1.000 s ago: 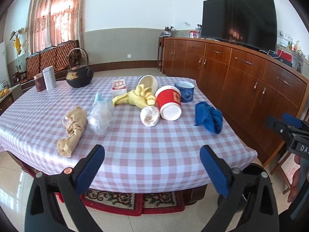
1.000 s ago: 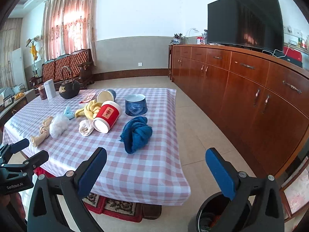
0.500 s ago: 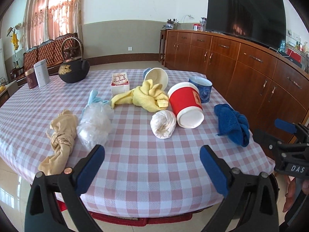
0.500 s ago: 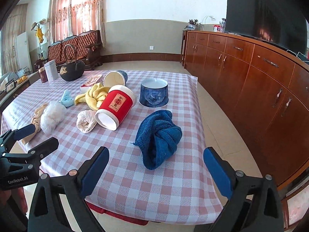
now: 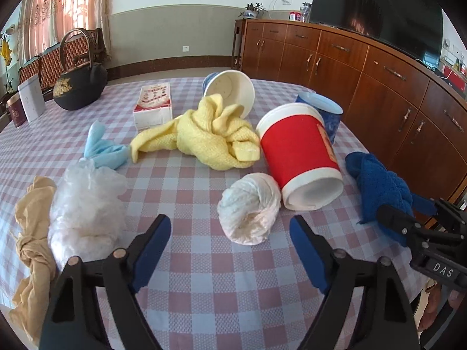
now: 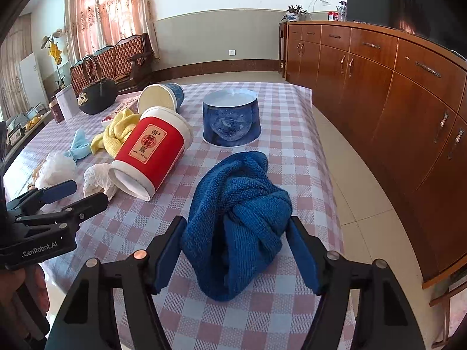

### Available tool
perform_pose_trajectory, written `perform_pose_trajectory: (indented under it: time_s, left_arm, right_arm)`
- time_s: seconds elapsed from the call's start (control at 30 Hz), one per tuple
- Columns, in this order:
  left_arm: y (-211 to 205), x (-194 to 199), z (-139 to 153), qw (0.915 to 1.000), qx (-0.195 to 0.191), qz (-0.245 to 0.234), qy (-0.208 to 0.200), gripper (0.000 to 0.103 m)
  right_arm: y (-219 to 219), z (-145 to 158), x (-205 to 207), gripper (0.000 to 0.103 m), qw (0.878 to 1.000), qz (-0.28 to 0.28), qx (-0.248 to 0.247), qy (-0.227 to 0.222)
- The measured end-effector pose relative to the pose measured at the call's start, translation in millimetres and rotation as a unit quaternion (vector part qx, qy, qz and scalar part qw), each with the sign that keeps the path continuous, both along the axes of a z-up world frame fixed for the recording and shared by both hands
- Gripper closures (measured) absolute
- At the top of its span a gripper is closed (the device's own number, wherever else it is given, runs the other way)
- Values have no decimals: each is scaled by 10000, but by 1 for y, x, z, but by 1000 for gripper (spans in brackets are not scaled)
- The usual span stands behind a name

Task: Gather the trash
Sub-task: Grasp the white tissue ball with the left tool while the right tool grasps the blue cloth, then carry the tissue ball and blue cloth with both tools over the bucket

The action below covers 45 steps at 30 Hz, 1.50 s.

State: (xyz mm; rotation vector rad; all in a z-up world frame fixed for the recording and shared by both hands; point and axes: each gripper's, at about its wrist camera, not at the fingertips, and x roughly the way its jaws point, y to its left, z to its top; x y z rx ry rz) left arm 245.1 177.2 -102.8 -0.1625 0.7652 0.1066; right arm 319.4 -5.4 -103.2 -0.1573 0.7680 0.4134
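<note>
The right gripper [image 6: 235, 248] is spread wide around the blue cloth [image 6: 236, 218], at the table's [image 6: 292, 116] 5 o'clock corner. It looks soft and light; pinch its thick middle. The left gripper [image 5: 229, 250] is also spread, empty.

A table [image 5: 204, 277] wears a pink and white checked cloth. At its far corner stands a black iron kettle [image 5: 80, 90] with an arched handle, and beside that a white box [image 5: 31, 97] and a dark red tin [image 5: 16, 113]. A long wooden sideboard [image 5: 364, 67] runs along the wall, carrying a dark television [image 5: 376, 8]. Patterned curtains [image 6: 111, 14] hang behind a carved bench [image 6: 116, 58].
</note>
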Motion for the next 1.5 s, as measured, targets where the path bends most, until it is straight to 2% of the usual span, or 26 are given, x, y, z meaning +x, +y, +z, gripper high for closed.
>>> perform_pose_trajectory:
  time_s: [0.1, 0.23, 0.37, 0.43, 0.6, 0.9, 1.2, 1.5]
  left_arm:
    - [1, 7, -2, 9999, -57, -56, 71, 24]
    - [-2, 11, -1, 9999, -51, -118, 75, 34]
    - [-3, 15, 1, 9997, -125, -199, 71, 62]
    - [-2, 13, 2, 9996, -169, -223, 41, 64]
    - [-1, -4, 7, 9996, -210, -188, -88, 65]
    - [-13, -42, 23, 9994, -44, -161, -317, 65]
    - [-44, -65, 44, 9977, -4, -421, -527, 65]
    - [-88, -85, 58, 9949, 62, -757, -671, 65]
  right_arm:
    - [-1, -1, 12, 48, 9999, 9, 75, 70]
    - [-2, -2, 20, 55, 9997, 46, 181, 128]
    - [-5, 0, 18, 62, 9995, 56, 291, 100]
    - [-7, 0, 17, 63, 9994, 35, 342, 102]
    - [-15, 3, 9, 65, 9990, -38, 441, 99]
    - [-38, 19, -15, 70, 9982, -140, 586, -62]
    - [-71, 46, -52, 71, 9964, -328, 718, -316]
    - [-126, 70, -96, 71, 9928, -728, 763, -576]
